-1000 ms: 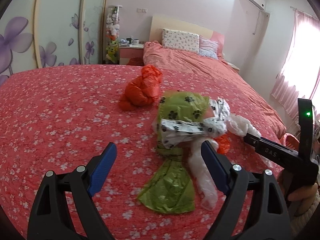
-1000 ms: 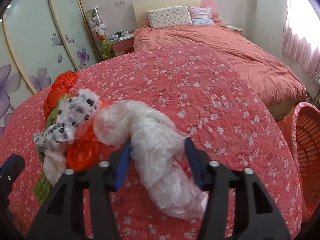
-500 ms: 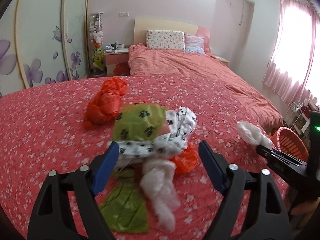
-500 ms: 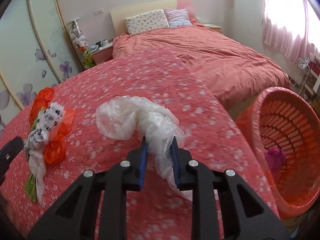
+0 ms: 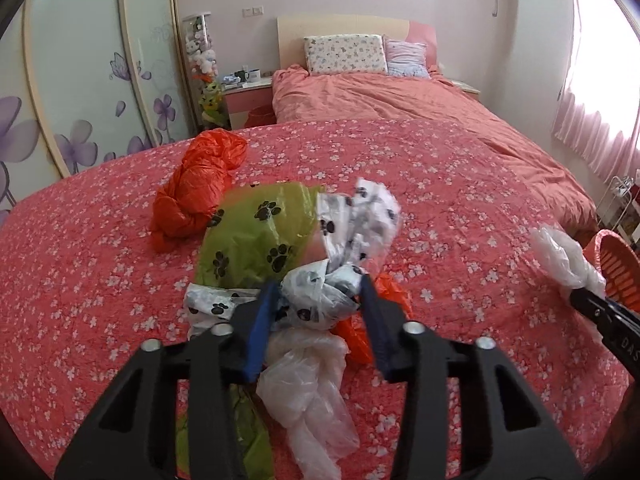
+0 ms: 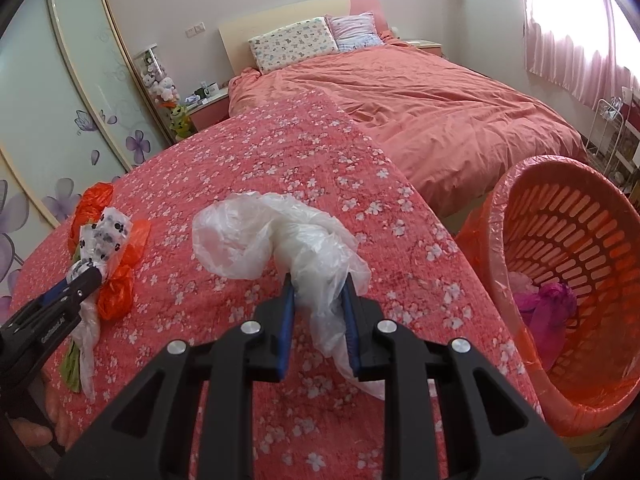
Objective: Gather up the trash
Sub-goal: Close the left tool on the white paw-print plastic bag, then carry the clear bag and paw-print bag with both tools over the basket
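Bedroom, flowered red quilt (image 5: 100,280) over the near surface, a made bed behind it.

Left wrist view: left gripper (image 5: 318,300) has just been closing, and its blue pads now straddle the knot of the white paw-print bag (image 5: 320,292), apparently in contact with the plastic. Green paw-print bag (image 5: 256,240) sits at 11 o'clock from the claw, big orange bag (image 5: 196,188) further out the same way, clear bag (image 5: 308,392) trailing at 6 o'clock, small orange scrap (image 5: 392,296) at 3 o'clock. Judgement: finish the squeeze on the knot alone and lift straight up, since the pieces look tangled and may drag along.

Right wrist view: right gripper (image 6: 318,300) is clamped narrow on a crumpled clear plastic bag (image 6: 272,232), which billows toward 11 o'clock. Orange basket (image 6: 496,248) stands at 3 o'clock, off the quilt's edge, pink trash already inside. Judgement: carry past the rim before releasing; light film may cling to the pads.
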The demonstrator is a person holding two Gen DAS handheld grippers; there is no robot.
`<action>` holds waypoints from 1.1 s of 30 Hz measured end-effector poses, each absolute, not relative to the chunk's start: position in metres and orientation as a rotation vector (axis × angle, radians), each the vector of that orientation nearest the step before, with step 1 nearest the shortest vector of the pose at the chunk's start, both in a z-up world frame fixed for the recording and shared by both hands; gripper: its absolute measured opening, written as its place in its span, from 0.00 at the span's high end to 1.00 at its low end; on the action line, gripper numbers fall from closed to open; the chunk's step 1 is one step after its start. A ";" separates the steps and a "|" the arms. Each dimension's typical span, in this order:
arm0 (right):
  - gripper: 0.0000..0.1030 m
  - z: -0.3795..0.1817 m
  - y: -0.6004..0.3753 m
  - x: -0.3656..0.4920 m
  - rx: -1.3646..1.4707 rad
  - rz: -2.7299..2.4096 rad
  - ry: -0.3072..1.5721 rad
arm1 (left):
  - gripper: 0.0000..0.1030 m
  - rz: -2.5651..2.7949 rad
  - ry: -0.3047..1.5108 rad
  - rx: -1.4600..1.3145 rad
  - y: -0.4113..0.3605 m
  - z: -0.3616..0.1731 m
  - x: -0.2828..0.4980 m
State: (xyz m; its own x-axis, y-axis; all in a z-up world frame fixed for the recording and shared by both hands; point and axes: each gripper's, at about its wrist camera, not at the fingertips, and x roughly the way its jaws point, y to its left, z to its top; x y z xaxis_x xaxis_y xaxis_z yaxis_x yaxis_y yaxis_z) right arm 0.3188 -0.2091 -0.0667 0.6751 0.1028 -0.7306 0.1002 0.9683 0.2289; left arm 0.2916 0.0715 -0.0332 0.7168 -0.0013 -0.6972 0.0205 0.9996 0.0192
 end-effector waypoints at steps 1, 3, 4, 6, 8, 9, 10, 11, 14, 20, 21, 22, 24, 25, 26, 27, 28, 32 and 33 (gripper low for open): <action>0.78 -0.066 -0.210 0.318 0.262 0.002 0.832 | 0.70 -0.023 0.766 0.015 0.073 -0.032 0.291; 0.78 -0.065 -0.212 0.316 0.264 0.000 0.827 | 0.73 -0.047 0.755 -0.013 0.076 -0.028 0.287; 0.78 -0.064 -0.213 0.314 0.266 -0.002 0.823 | 0.74 -0.058 0.749 -0.024 0.076 -0.027 0.286; 0.78 -0.062 -0.216 0.312 0.271 -0.004 0.818 | 0.74 -0.066 0.738 -0.038 0.079 -0.022 0.283; 0.78 -0.059 -0.218 0.309 0.277 -0.004 0.810 | 0.74 -0.076 0.729 -0.054 0.081 -0.017 0.280; 0.78 -0.056 -0.219 0.307 0.279 -0.004 0.805 | 0.74 -0.079 0.724 -0.061 0.082 -0.013 0.277; 0.78 -0.054 -0.220 0.305 0.281 -0.003 0.801 | 0.74 -0.080 0.720 -0.063 0.081 -0.011 0.277; 0.78 -0.051 -0.220 0.302 0.280 -0.002 0.794 | 0.74 -0.083 0.714 -0.066 0.080 -0.007 0.275; 0.78 -0.044 -0.223 0.295 0.282 0.000 0.778 | 0.74 -0.096 0.700 -0.071 0.076 0.003 0.271; 0.78 -0.025 -0.233 0.276 0.298 -0.006 0.730 | 0.74 -0.145 0.680 -0.081 0.061 0.019 0.258; 0.78 -0.022 -0.236 0.272 0.304 -0.008 0.719 | 0.74 -0.157 0.676 -0.081 0.056 0.021 0.255; 0.78 -0.018 -0.239 0.267 0.309 -0.011 0.707 | 0.74 -0.165 0.674 -0.079 0.053 0.022 0.254; 0.78 -0.012 -0.245 0.259 0.313 -0.021 0.685 | 0.74 -0.187 0.666 -0.074 0.045 0.025 0.249; 0.78 -0.008 -0.248 0.254 0.315 -0.027 0.672 | 0.74 -0.199 0.663 -0.069 0.039 0.027 0.246; 0.78 -0.006 -0.251 0.252 0.318 -0.031 0.664 | 0.74 -0.210 0.661 -0.063 0.033 0.028 0.244; 0.78 -0.003 -0.255 0.247 0.322 -0.036 0.653 | 0.74 -0.219 0.659 -0.059 0.029 0.029 0.242; 0.78 -0.001 -0.258 0.245 0.325 -0.041 0.646 | 0.74 -0.231 0.658 -0.054 0.023 0.030 0.240; 0.78 0.010 -0.272 0.229 0.311 -0.082 0.603 | 0.74 -0.280 0.652 -0.043 0.004 0.033 0.236; 0.78 0.012 -0.275 0.225 0.304 -0.095 0.592 | 0.74 -0.290 0.652 -0.041 -0.001 0.033 0.234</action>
